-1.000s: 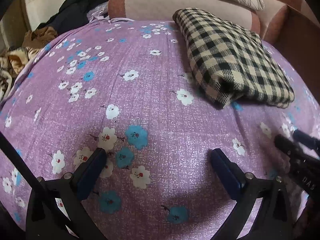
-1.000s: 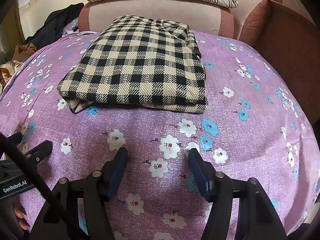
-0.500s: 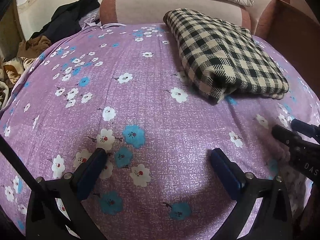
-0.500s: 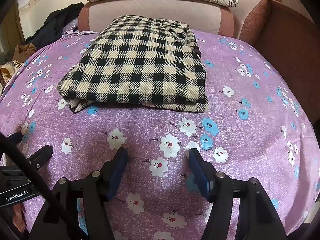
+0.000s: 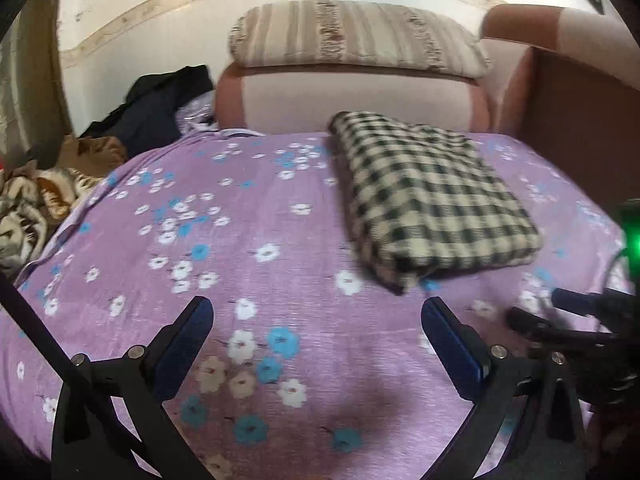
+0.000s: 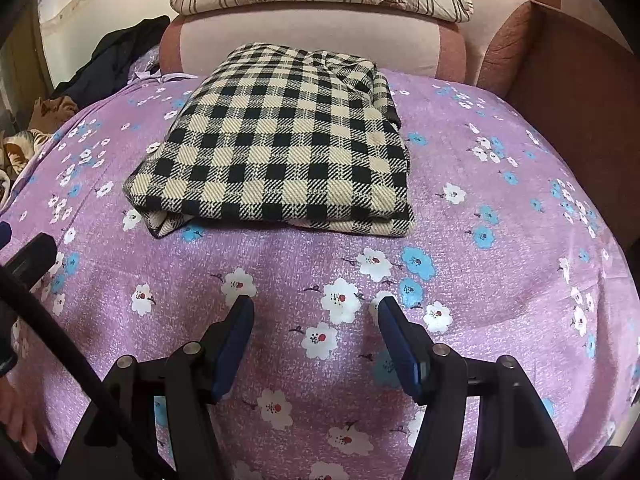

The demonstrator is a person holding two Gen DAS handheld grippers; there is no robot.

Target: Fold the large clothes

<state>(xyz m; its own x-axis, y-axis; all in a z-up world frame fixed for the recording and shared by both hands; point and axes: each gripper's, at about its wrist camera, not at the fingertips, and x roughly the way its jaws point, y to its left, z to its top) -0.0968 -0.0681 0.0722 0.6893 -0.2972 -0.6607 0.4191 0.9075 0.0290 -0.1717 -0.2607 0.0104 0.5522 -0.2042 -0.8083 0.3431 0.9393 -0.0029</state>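
Right wrist view: folded checked garment (image 6: 280,152) at 12 o'clock on floral sheet (image 6: 480,280). Right gripper (image 6: 316,312) spread, empty. Left gripper (image 5: 316,316) spread, empty. No legible writing.

We see one checked garment (image 6: 280,148), woven in black and cream squares, already folded into a thick, almost rectangular packet. It lies flat on the purple flowered bedsheet (image 6: 460,280), toward the far end of it, just in front of the pink headboard (image 6: 312,40). Its near edge shows several stacked layers, and at the near left corner the layers open a little. At the far right corner we notice a small raised fold, maybe a collar. In the left wrist view the same garment (image 5: 432,196) sits to the right, slightly blurred.
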